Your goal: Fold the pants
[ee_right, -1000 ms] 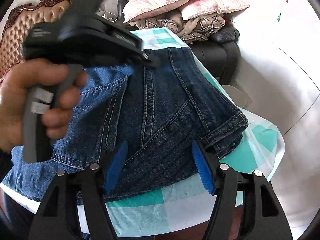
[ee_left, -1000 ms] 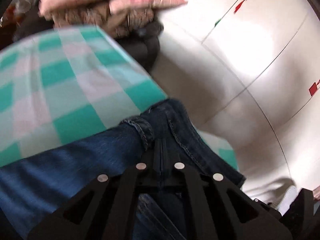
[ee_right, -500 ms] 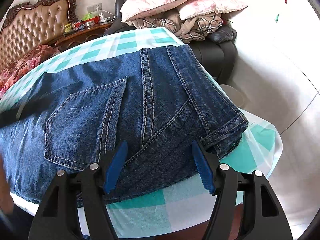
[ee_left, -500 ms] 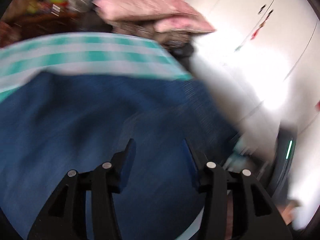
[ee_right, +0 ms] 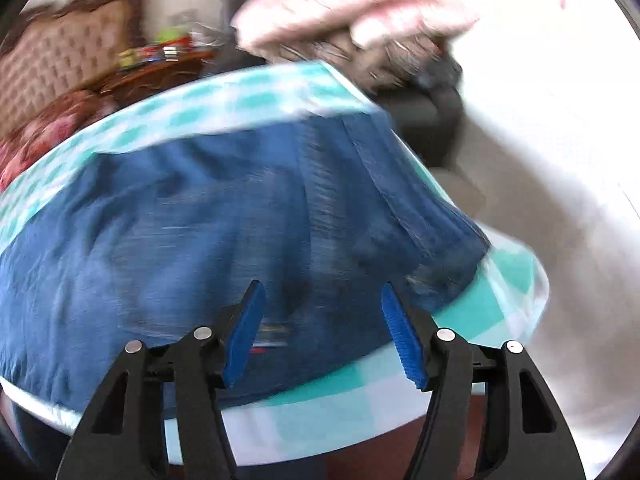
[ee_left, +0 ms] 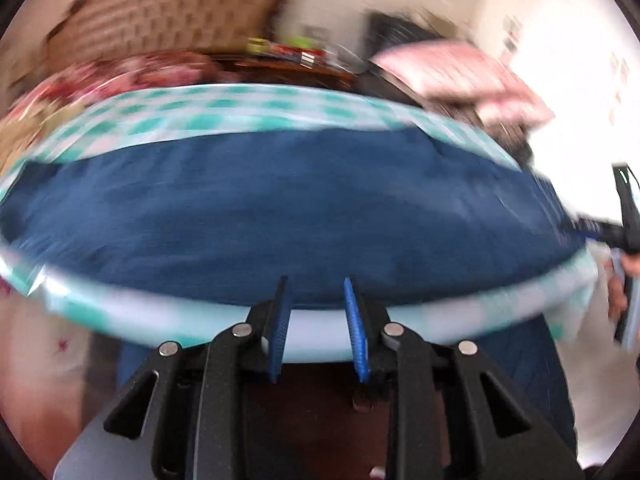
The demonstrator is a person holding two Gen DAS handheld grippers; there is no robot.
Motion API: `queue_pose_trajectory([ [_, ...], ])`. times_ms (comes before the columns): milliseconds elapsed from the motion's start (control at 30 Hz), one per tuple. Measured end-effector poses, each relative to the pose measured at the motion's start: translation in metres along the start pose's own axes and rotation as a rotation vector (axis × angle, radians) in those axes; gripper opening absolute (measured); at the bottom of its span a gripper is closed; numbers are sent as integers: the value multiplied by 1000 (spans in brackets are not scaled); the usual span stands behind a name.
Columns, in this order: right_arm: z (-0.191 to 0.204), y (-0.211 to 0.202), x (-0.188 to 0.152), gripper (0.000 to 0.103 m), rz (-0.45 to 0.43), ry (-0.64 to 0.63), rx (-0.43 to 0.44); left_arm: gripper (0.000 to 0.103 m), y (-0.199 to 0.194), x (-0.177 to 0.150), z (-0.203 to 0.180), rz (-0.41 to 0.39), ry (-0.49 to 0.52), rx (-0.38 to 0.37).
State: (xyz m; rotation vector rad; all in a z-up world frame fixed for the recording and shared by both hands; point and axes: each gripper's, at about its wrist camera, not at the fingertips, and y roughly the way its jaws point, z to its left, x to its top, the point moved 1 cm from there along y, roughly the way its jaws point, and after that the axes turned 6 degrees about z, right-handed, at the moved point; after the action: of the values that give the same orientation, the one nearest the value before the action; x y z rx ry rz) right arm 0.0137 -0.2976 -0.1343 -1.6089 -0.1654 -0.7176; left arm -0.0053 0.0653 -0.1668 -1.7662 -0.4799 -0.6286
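Pants (ee_left: 280, 208) of dark blue denim lay spread flat on a worktop (ee_left: 224, 112) covered with a teal-and-white checked cloth, filling most of it. Both views were blurred by motion. In the left wrist view the denim ran as one long band from side to side, so its long axis crossed the line of the left gripper (ee_left: 316, 324), which sat just off the near edge of the worktop. Its blue-padded fingers (ee_left: 356, 336) stood a narrow way apart and were closing, with nothing between them. The right gripper (ee_right: 322, 332) hovered over the wider, seamed end of the pants, which looked like the seat and waist and reached toward the right-hand corner of the worktop; the rest stretched away to the left. Its fingers (ee_right: 244, 332) stood well apart and were closing a little, clamped on nothing. The right hand seemed nearer the waist end, the left nearer the middle of the near edge. A tufted headboard (ee_left: 168, 16) and pink pillows (ee_right: 348, 4) showed behind.
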Motion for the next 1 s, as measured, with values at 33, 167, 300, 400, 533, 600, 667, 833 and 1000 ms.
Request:
queue_pose_trajectory([
  [33, 20, -6, 0, 62, -14, -43, 30, 27, -5, 3, 12, -6, -32, 5],
  [167, 96, -19, 1, 62, -36, -192, 129, 27, 3, 9, 58, -11, -98, 97],
  [300, 174, -22, 8, 76, -63, -347, 221, 26, -6, 2, 99, -47, -168, 90],
  [400, 231, -17, 24, 80, -103, -418, 244, 31, -15, -2, 119, -64, -173, 102],
  [533, 304, 5, 44, 81, -66, -440, 357, 43, -11, 0, 107, -41, -83, 98],
  [600, 342, 29, 48, 81, -17, -466, 370, 52, -10, -1, 102, -39, -71, 94],
  [667, 366, 47, 41, 80, 11, -497, 324, 62, -11, -1, 98, -32, -67, 87],
  [833, 377, 72, 34, 86, 27, -516, 209, 68, -34, 8, 121, -40, -165, 141],
  [1000, 375, 75, 33, 88, 19, -511, 208, 62, -46, 52, 166, -92, -160, 275],
])
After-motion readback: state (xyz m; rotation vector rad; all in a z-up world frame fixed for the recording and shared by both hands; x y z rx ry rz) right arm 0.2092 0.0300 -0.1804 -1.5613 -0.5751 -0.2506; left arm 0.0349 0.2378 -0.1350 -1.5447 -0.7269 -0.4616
